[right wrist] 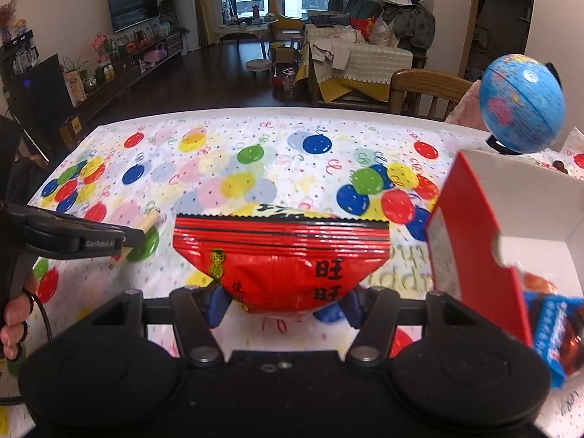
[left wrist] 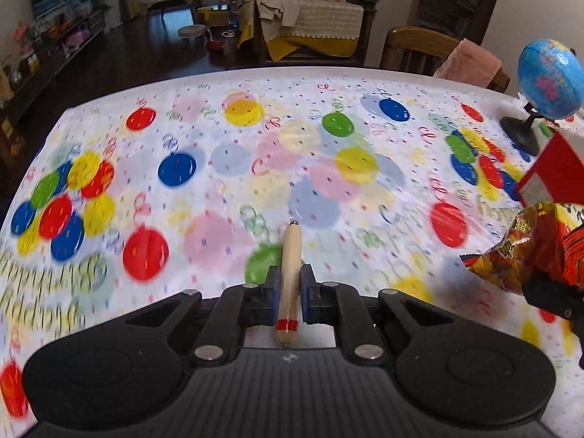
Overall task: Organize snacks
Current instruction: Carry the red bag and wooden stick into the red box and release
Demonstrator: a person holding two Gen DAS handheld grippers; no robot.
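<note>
My left gripper (left wrist: 290, 277) is shut on a slim cream sausage stick (left wrist: 289, 252) with a red band, held just above the balloon-print tablecloth (left wrist: 219, 168). The right wrist view shows the same gripper (right wrist: 135, 238) at the left with the stick (right wrist: 149, 222) poking out of it. My right gripper (right wrist: 284, 304) is shut on the lower part of a red snack bag (right wrist: 281, 255), held upright over the cloth. That bag (left wrist: 529, 244) also shows at the right edge of the left wrist view. A red box (right wrist: 471, 241) with a white inside stands open just right of the bag.
The box (left wrist: 554, 171) holds a blue packet (right wrist: 554, 332) and other wrapped snacks. A blue globe (right wrist: 522, 104) on a black stand sits behind it. A wooden chair (right wrist: 423, 87) stands at the far table edge. A person's hand (right wrist: 14, 314) grips the left tool.
</note>
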